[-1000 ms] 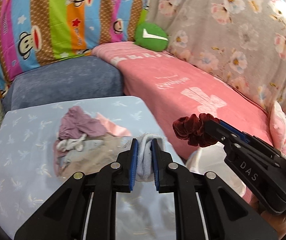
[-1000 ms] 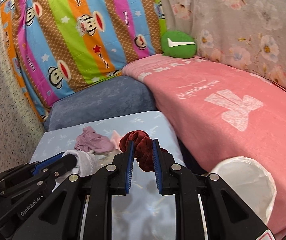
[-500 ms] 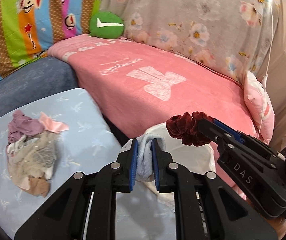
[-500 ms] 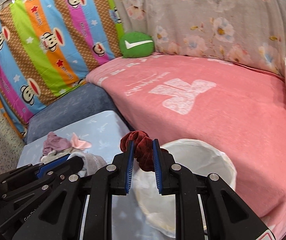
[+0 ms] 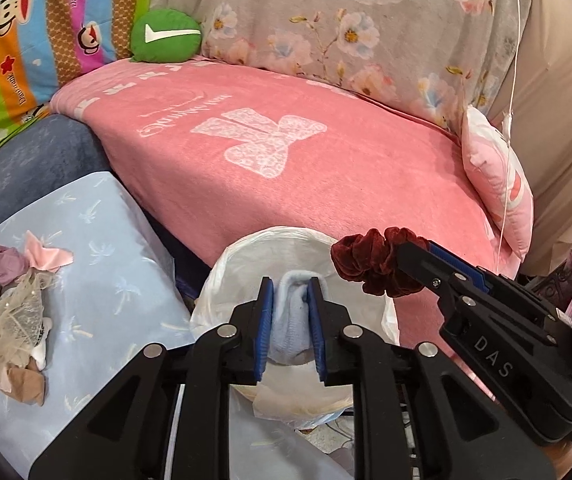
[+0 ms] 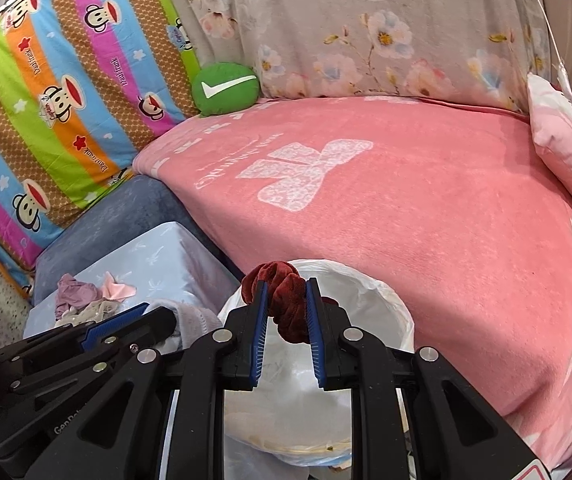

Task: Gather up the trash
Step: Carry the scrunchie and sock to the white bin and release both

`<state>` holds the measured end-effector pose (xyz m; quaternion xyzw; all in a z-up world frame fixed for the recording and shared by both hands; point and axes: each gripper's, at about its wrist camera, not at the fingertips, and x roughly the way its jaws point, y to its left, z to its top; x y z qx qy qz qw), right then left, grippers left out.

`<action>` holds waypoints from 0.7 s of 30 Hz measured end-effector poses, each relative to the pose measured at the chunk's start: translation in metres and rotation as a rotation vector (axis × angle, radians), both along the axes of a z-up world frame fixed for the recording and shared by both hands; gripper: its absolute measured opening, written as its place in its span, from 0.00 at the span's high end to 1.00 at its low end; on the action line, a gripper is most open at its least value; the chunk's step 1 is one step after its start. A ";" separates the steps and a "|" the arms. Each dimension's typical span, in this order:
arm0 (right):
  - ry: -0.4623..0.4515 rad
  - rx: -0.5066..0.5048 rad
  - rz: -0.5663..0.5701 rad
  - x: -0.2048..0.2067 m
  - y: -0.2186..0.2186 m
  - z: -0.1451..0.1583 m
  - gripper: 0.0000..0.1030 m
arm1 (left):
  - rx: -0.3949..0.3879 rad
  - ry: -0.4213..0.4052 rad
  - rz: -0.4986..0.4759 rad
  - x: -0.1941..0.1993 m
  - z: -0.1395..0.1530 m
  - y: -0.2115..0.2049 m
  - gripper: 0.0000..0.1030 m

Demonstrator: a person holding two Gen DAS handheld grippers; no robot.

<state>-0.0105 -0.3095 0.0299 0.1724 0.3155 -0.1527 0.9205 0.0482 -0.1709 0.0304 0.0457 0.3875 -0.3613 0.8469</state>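
Right now the left gripper [image 5: 290,292] has a pale blue sock [image 5: 290,320] between its blue pads; its jaws have just been opening a little, and the pads still press on the bunched fabric. It hangs over the mouth of the trash bin [image 5: 225,276], which is lined with a white plastic bag. Just to its right, the right gripper [image 6: 283,295] is clamped on a dark red velvet scrunchie [image 6: 286,308], also above the bin's opening, near the rim on the sofa side.

Outward from the 2 grippers, the bin stands against the front edge of a sofa covered by a pink blanket [image 5: 326,168]. To the bin's left sits a low table under a light blue cloth [image 5: 97,280], and near its left edge lies a heap of leftover items [image 5: 9,300]: a mauve rag, a pink satin bow, cream netting and a tan stocking piece. A green round cushion [image 5: 165,36] rests at the blanket's far left corner, against a striped monkey-print cover [image 6: 65,92] and a grey floral cover [image 6: 366,28]. A pink pillow [image 5: 498,188] leans at the blanket's right end.
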 end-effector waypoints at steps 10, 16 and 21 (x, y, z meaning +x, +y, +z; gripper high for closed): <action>-0.009 0.003 -0.023 -0.001 -0.006 -0.002 0.68 | 0.025 -0.021 0.058 0.007 -0.003 0.000 0.37; -0.006 -0.002 -0.009 0.000 0.000 -0.003 0.65 | 0.032 -0.018 0.078 0.010 -0.007 0.006 0.37; 0.002 -0.003 0.006 0.002 0.005 -0.005 0.65 | 0.030 -0.015 0.090 0.010 -0.008 0.012 0.37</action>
